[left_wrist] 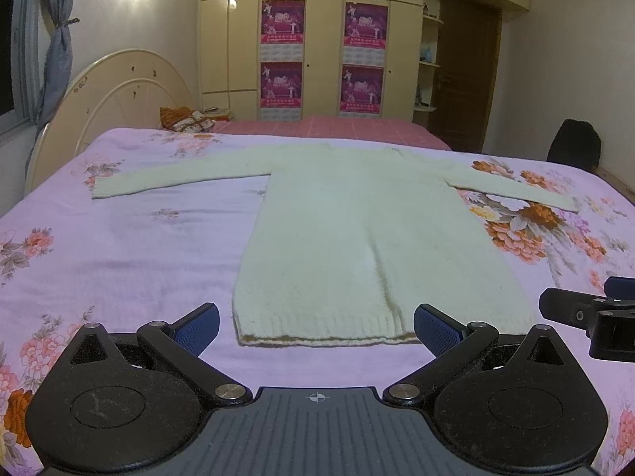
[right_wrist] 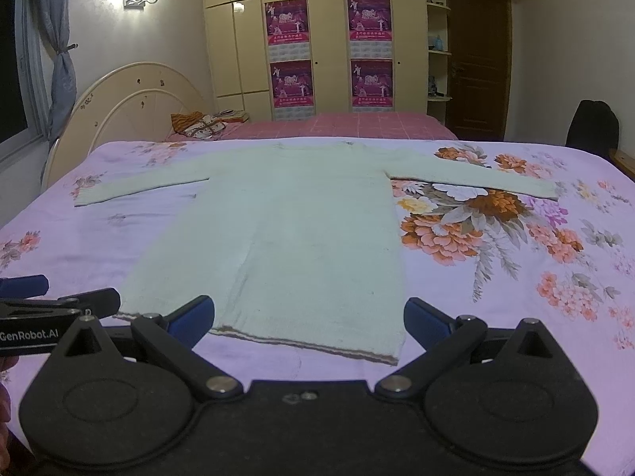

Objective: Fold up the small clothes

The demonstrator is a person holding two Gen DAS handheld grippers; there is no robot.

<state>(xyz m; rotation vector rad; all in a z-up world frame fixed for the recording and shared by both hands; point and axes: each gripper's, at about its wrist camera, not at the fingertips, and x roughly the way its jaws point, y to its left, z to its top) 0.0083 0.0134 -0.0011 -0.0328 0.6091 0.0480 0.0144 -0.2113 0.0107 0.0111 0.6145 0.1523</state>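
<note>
A pale cream knitted sweater (left_wrist: 357, 238) lies flat on the floral bedspread, hem nearest me, both sleeves spread out sideways. It also shows in the right wrist view (right_wrist: 285, 230). My left gripper (left_wrist: 316, 327) is open and empty, its jaws wide apart just in front of the hem's left part. My right gripper (right_wrist: 309, 319) is open and empty, in front of the hem's right part. The right gripper also shows at the right edge of the left wrist view (left_wrist: 587, 313). The left gripper shows at the left edge of the right wrist view (right_wrist: 59, 305).
The lilac floral bedspread (left_wrist: 131, 246) covers the bed. A cream headboard (left_wrist: 119, 95) stands at the left. A second bed with pink cover (left_wrist: 337, 127) lies behind, with a bundle of cloth (left_wrist: 190, 119). A wardrobe, a door and a dark chair (left_wrist: 573, 142) stand beyond.
</note>
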